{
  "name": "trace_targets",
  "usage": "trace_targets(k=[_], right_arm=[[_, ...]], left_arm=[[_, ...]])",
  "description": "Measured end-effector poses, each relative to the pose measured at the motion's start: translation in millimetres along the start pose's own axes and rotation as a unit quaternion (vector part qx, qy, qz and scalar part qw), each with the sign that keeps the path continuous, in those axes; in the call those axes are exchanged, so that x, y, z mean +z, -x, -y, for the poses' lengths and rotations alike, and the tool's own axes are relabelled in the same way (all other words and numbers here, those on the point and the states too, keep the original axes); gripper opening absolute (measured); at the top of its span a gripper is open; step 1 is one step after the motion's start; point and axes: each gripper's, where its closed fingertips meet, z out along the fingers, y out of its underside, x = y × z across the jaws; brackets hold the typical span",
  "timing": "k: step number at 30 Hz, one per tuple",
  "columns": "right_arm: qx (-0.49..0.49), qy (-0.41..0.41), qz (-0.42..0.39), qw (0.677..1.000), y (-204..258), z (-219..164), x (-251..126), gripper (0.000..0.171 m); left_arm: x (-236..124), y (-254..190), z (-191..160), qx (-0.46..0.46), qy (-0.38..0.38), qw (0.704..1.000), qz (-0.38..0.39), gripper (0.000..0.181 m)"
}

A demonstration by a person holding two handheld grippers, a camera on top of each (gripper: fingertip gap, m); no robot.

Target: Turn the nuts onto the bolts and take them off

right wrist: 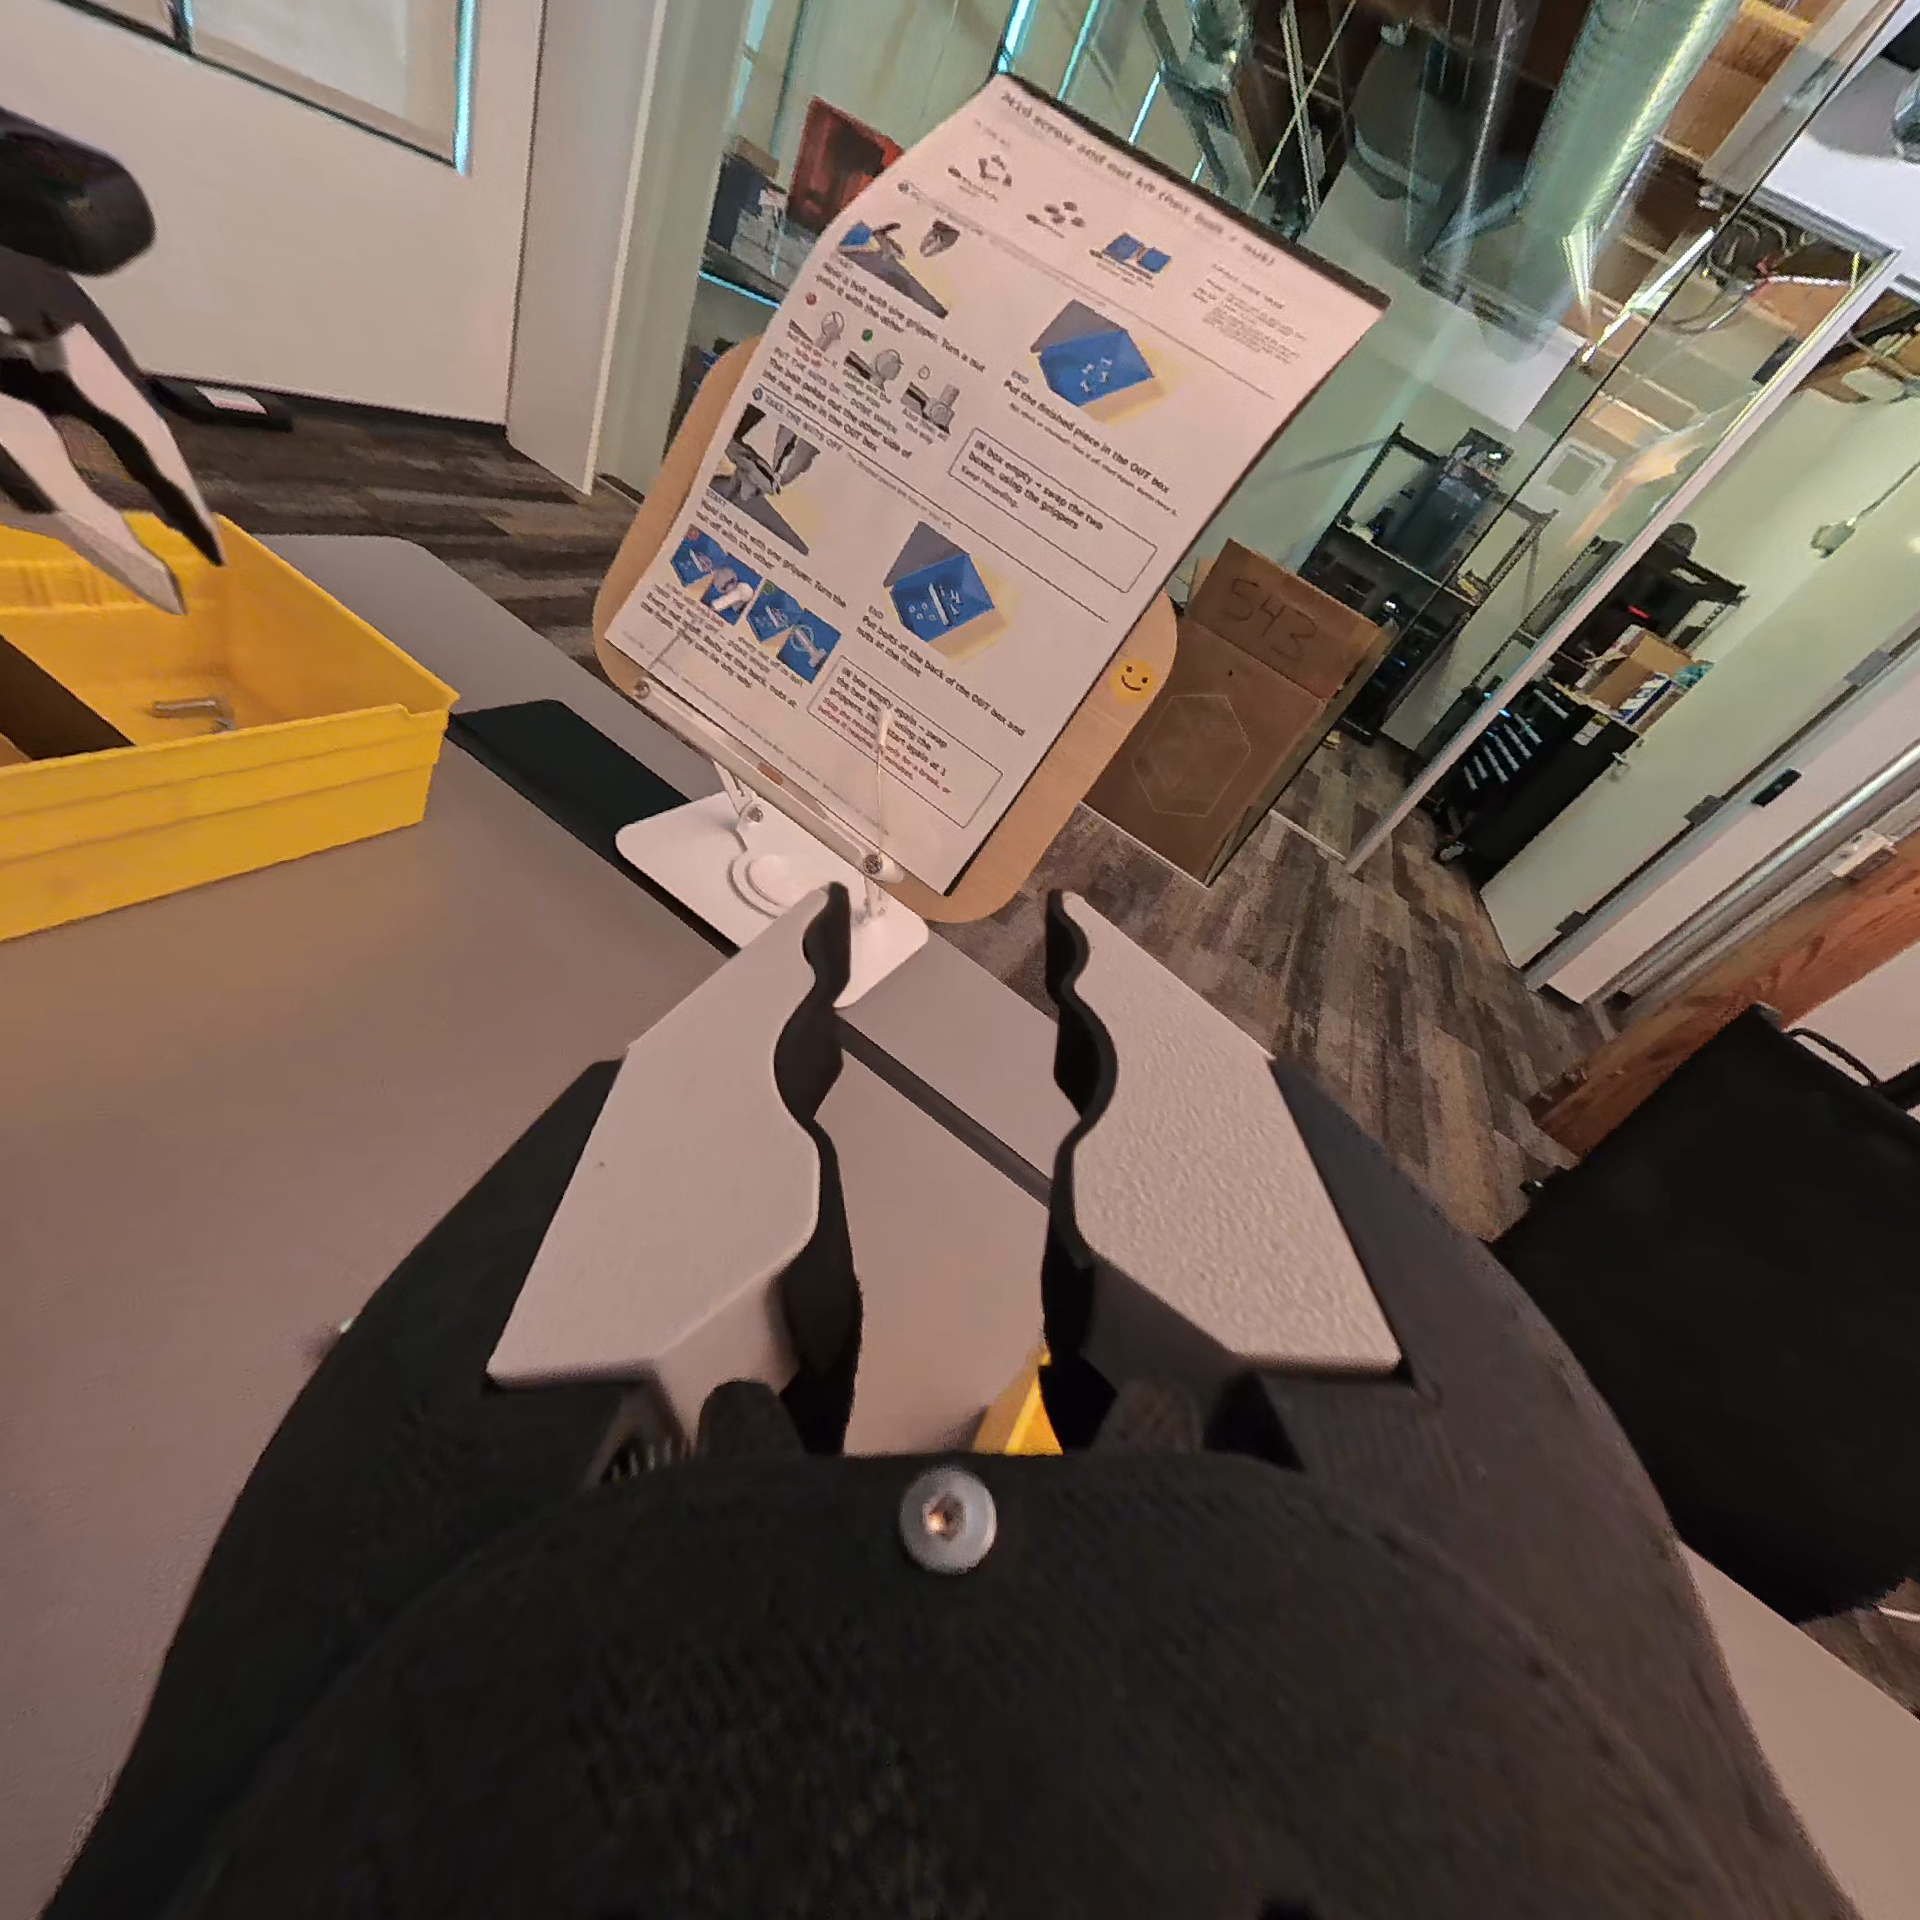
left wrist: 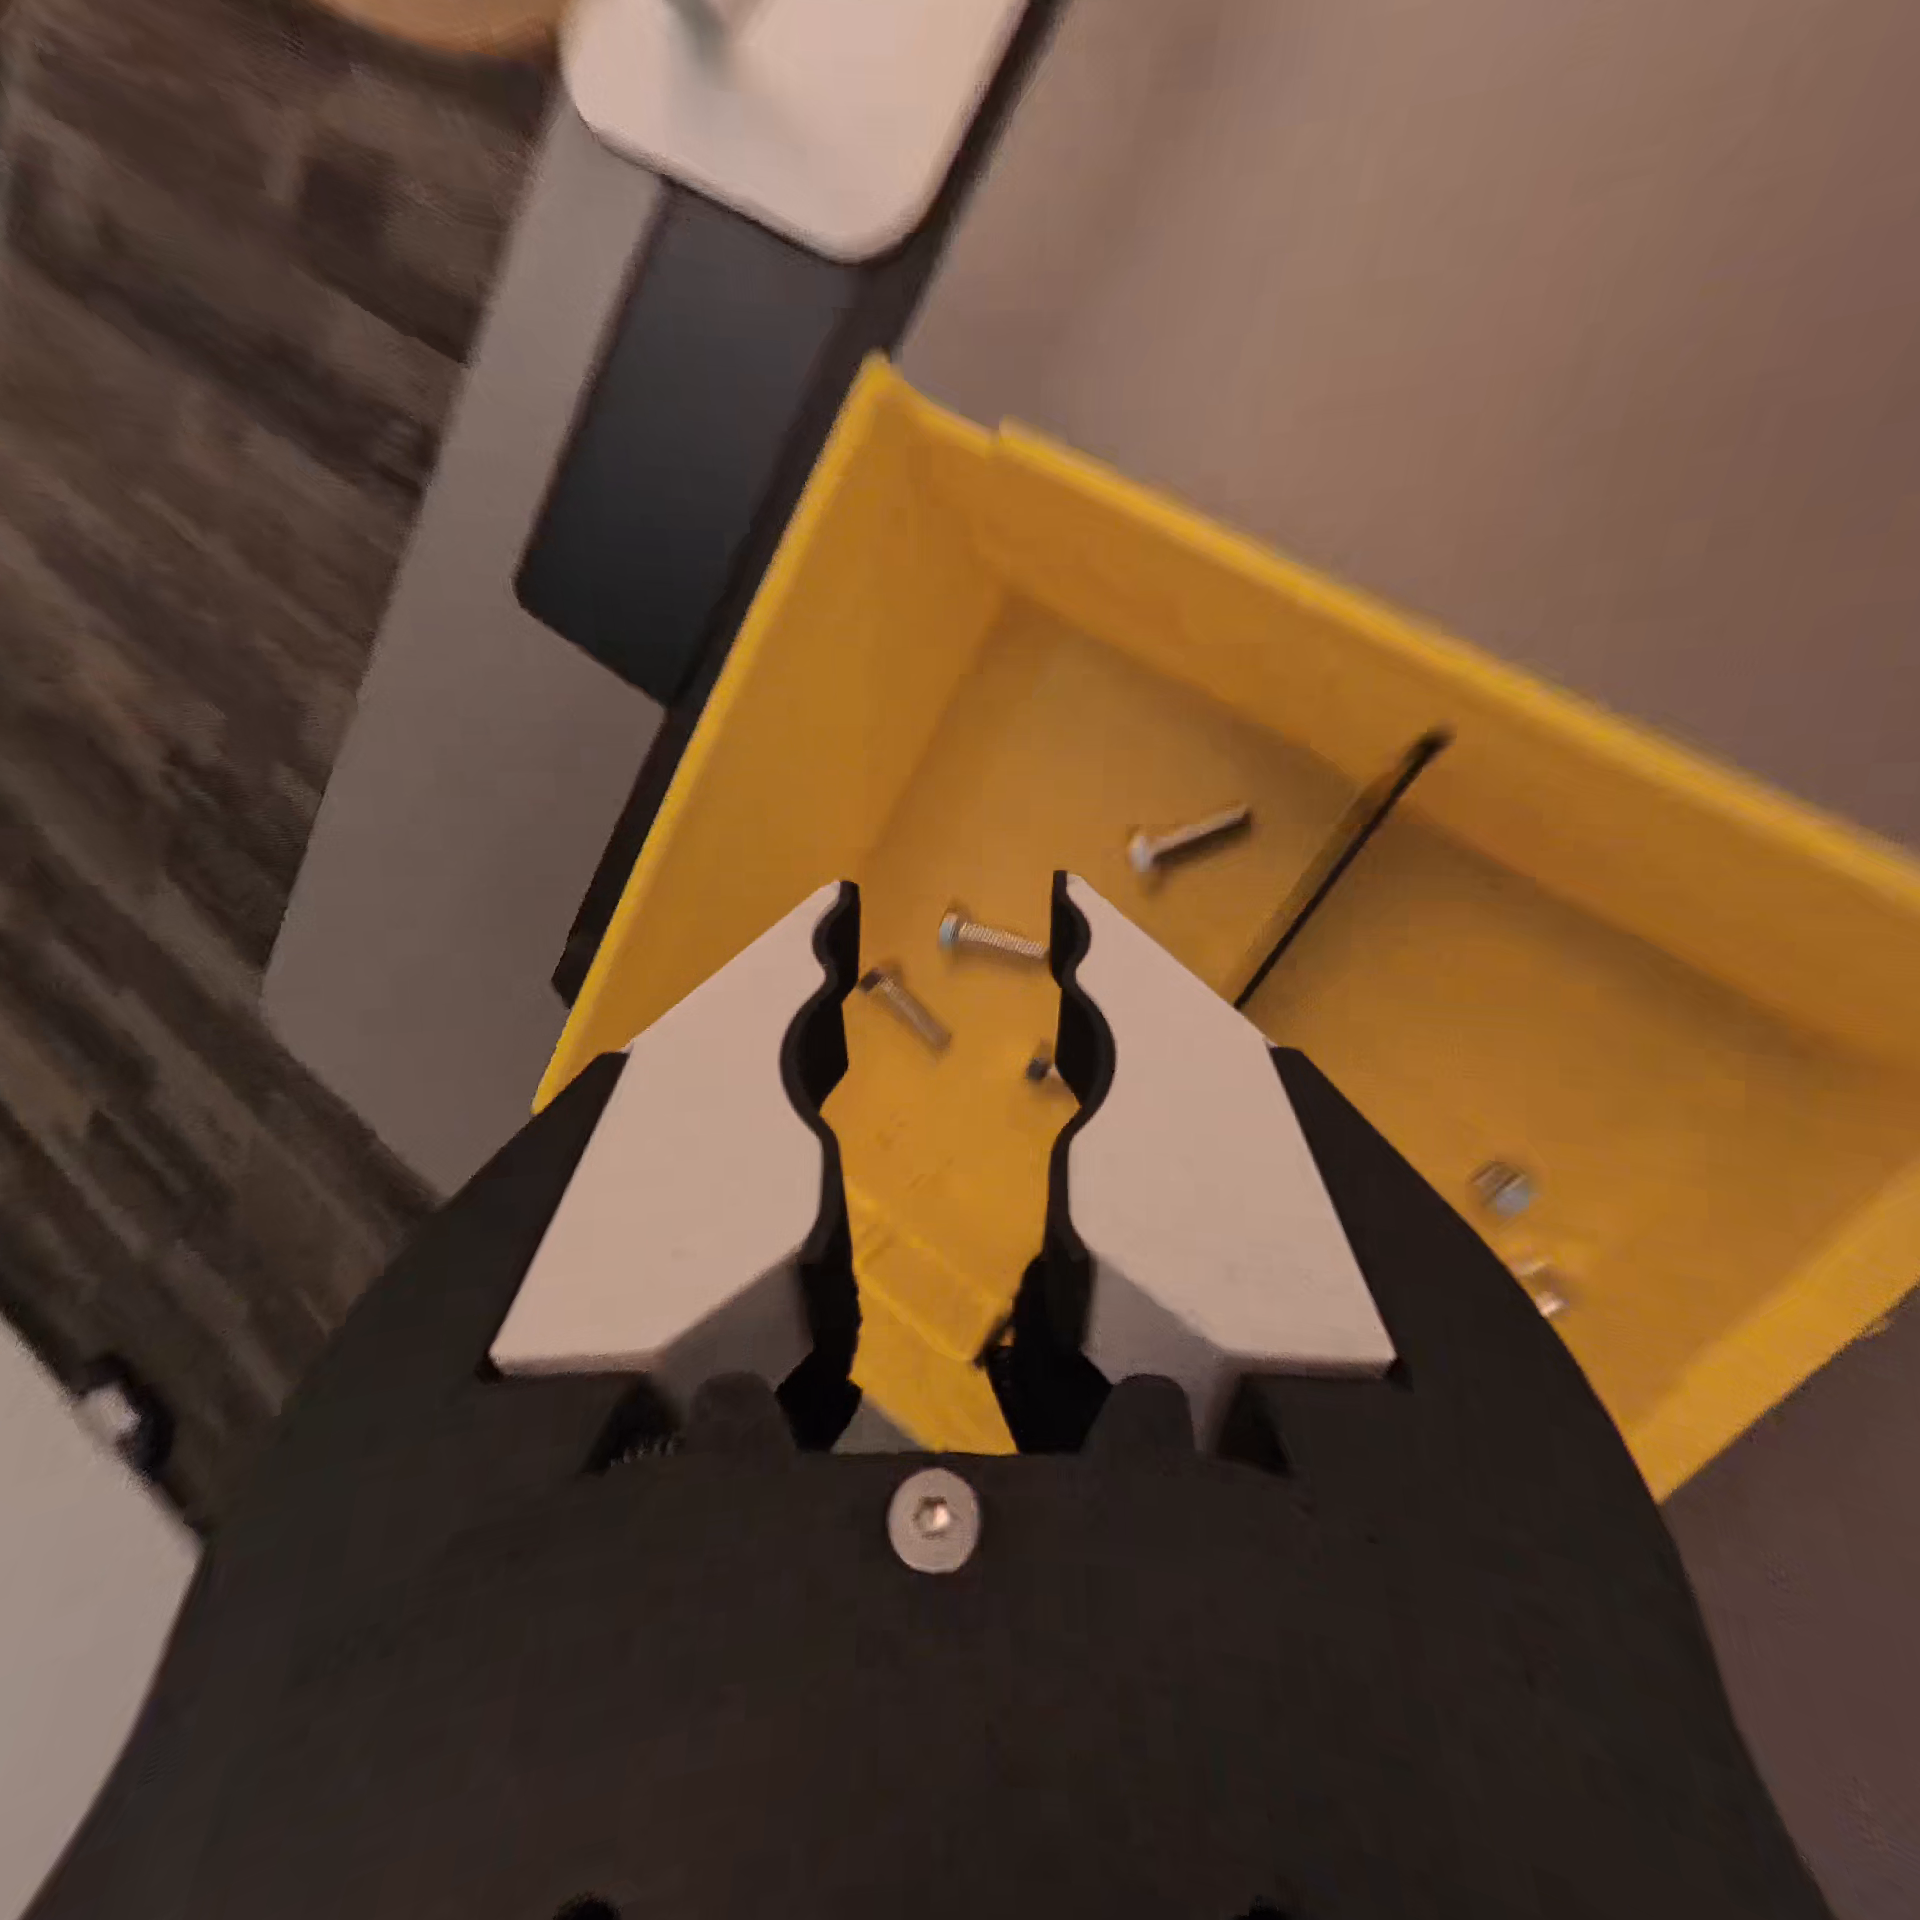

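Observation:
A yellow bin [left wrist: 790, 727] with a black divider [left wrist: 1340, 862] lies on the grey table. Three loose bolts lie in its left compartment: one [left wrist: 1190, 837], one [left wrist: 992, 937], one [left wrist: 906, 1006]. A small nut [left wrist: 1039, 1066] lies beside them. Two nuts [left wrist: 1504, 1191] lie in the right compartment. My left gripper [left wrist: 954, 896] is open and empty, hovering above the bolts; it also shows in the right wrist view [right wrist: 171, 577]. My right gripper [right wrist: 943, 914] is open and empty above the table, away from the bin [right wrist: 239, 769].
A printed instruction sheet on a white stand [right wrist: 977, 499] stands at the table's far edge. A black pad [right wrist: 561, 748] lies beside the bin. Beyond the table are carpet floor, a cardboard box [right wrist: 1236, 707] and glass walls. A black chair [right wrist: 1725, 1299] stands at right. The grippers' ends are close to 50 cm from one another. To the small nut [left wrist: 1039, 1066]: left tips about 15 cm, right tips about 60 cm.

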Motion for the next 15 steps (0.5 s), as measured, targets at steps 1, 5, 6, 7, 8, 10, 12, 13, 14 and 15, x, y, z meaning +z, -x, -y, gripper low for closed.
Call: trace_targets(k=[1,5,6,7,8,10,12,13,14,15], right_arm=[[-0.006,0.006,-0.003,1.000,0.1,-1.9,3.1,0.037],[-0.029,0.040,-0.008,0.999,4.1,-12.6,15.5,0.037],[-0.037,0.048,-0.011,0.998,4.8,-15.0,17.9,0.037],[-0.045,0.054,-0.014,0.997,5.0,-17.1,20.0,0.037],[-0.050,0.060,-0.017,0.997,5.3,-18.8,21.8,0.037],[-0.054,0.066,-0.017,0.996,6.4,-20.7,24.8,0.037],[-0.055,0.068,-0.014,0.996,8.0,-21.6,27.2,0.037],[-0.055,0.070,-0.013,0.996,8.3,-22.4,28.3,0.037],[-0.057,0.073,-0.013,0.996,8.4,-23.4,29.3,0.037],[-0.058,0.076,-0.014,0.995,8.5,-24.6,30.4,0.037]], left_arm=[[9.6,3.7,-12.2,0.030,0.034,0.999,-0.004,0.035],[40.0,11.2,-33.9,0.097,0.089,0.991,-0.036,0.028],[47.4,11.2,-36.4,0.099,0.095,0.989,-0.048,0.027],[54.8,10.2,-40.3,0.101,0.104,0.987,-0.062,0.027],[61.8,8.8,-45.3,0.107,0.117,0.985,-0.074,0.024],[74.3,5.3,-56.0,0.125,0.142,0.977,-0.093,0.021],[84.3,3.5,-65.6,0.139,0.164,0.971,-0.103,0.018],[88.6,3.3,-68.6,0.140,0.170,0.970,-0.106,0.018],[92.1,3.6,-70.6,0.138,0.174,0.969,-0.108,0.017],[94.9,4.6,-72.8,0.137,0.179,0.968,-0.110,0.015]])
